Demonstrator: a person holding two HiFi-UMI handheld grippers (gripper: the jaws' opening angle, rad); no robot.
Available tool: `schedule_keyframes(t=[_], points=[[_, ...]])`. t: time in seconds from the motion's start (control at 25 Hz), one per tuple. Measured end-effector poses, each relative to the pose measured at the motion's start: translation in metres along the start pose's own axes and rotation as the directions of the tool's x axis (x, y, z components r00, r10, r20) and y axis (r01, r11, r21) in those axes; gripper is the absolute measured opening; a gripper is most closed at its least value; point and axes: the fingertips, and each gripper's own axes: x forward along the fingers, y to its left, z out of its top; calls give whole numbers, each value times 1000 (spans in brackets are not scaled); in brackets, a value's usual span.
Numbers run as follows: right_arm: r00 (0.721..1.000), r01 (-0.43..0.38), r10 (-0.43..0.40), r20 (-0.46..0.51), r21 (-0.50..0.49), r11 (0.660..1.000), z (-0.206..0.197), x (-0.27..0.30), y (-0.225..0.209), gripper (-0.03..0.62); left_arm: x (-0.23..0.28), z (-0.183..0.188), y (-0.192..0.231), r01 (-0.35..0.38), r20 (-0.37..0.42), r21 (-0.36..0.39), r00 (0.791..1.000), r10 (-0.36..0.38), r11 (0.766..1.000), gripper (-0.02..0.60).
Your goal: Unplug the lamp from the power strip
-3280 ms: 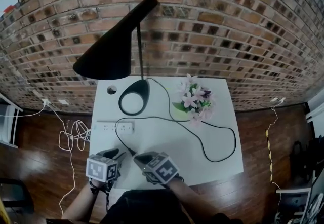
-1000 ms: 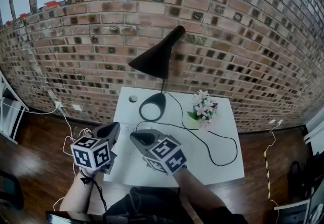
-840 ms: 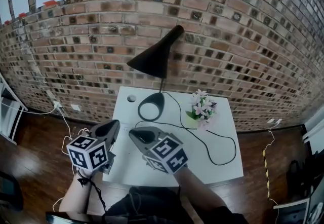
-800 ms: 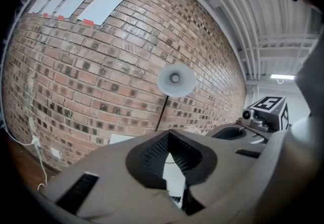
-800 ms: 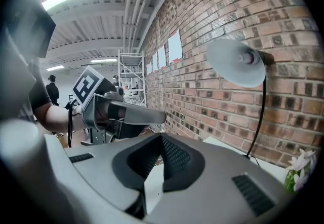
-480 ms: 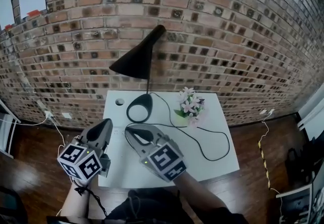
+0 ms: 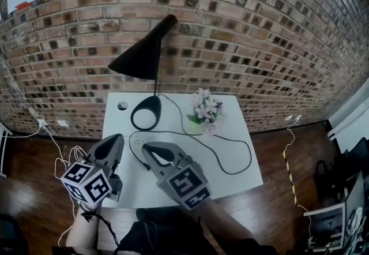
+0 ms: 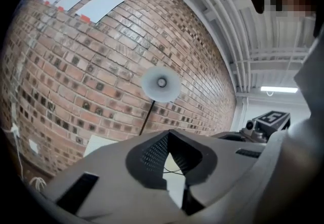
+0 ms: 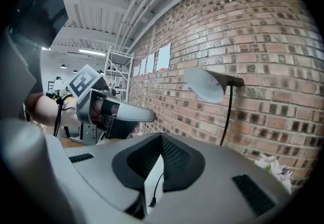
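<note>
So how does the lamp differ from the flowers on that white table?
The lamp is black and tall; the flowers are pink-white and low. The lamp trails a black cord across the table; the flowers have none. Both stand on the table near the brick wall.

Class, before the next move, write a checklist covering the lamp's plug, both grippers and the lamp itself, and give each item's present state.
1. Plug out of any socket: ok, it lies loose on the table.
2. Left gripper shut and empty: ok.
3. Right gripper shut and empty: ok.
4. Lamp standing upright: ok.
5. Power strip's place: cannot tell, the left gripper blocks the view.
</note>
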Motion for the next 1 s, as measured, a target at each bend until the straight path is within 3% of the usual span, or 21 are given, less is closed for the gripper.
schedule_keyframes(t=[0.08, 0.24, 0.44, 0.68, 1.0], points=[[1000, -5, 5, -12, 17, 1000, -9, -1, 3, -5, 3, -8, 0, 21, -8, -57, 1000, -22, 998, -6], [1000, 19, -19, 5, 42, 999, -9, -10, -7, -5, 14, -10, -13, 41, -33, 9, 999, -41, 999, -5], [996, 73, -77, 50, 76, 994, -10, -33, -31, -5, 36, -14, -43, 98, -57, 17, 994, -96, 995, -6], [990, 115, -123, 65, 117, 987, -24, -84, -59, -5, 74, -27, -101, 159, -100, 43, 983, -154, 986, -6], [977, 206, -213, 20, 185, 961, -68, -165, -96, -5, 121, -65, -191, 274, -173, 58, 950, -260, 960, -5]])
